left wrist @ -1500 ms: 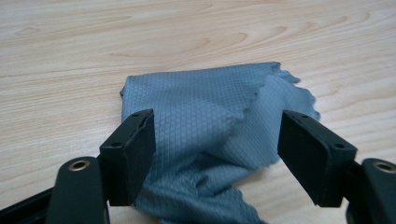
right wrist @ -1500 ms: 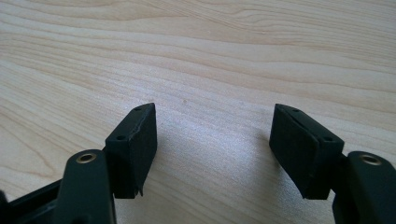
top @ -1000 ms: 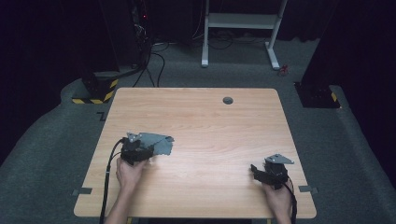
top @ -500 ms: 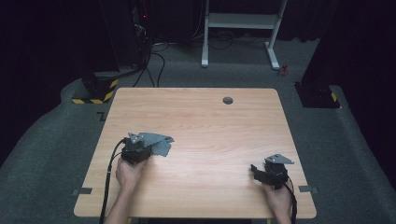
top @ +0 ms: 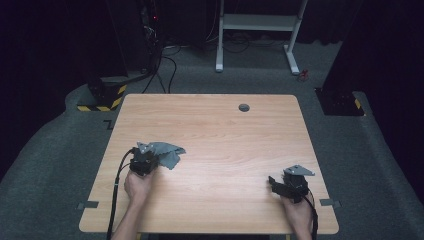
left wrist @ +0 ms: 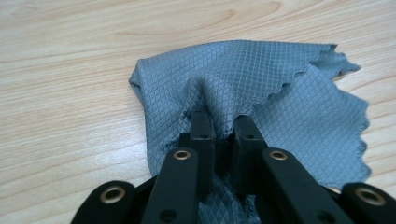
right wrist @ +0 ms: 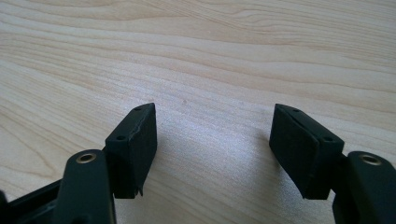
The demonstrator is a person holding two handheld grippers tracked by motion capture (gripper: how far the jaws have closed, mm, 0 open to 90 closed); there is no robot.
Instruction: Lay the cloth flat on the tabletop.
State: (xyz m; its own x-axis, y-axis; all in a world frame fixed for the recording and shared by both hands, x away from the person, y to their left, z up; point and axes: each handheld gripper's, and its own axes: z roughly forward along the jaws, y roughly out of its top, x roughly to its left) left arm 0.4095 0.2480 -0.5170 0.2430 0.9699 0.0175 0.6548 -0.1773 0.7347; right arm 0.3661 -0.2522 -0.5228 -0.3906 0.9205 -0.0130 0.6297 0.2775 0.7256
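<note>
Left gripper (left wrist: pixel 219 126) is pinching the grey cloth (left wrist: pixel 261 84) on the table (top: pixel 215 125); right gripper (right wrist: pixel 212 154) is waiting spread over bare wood.

The cloth is lying on the table's left side, bunched into a ridge between the left jaws, which are pressing together on that fold. To do this well, I would judge the grip should be keeping deep on the fold and the cloth drawn low and slow, so it is spreading rather than slipping out. The left gripper view is showing the diamond weave and scalloped edge, which the high view is blurring; the high view is showing both grippers well apart, the right gripper (top: pixel 287 184) near the table's right edge.
</note>
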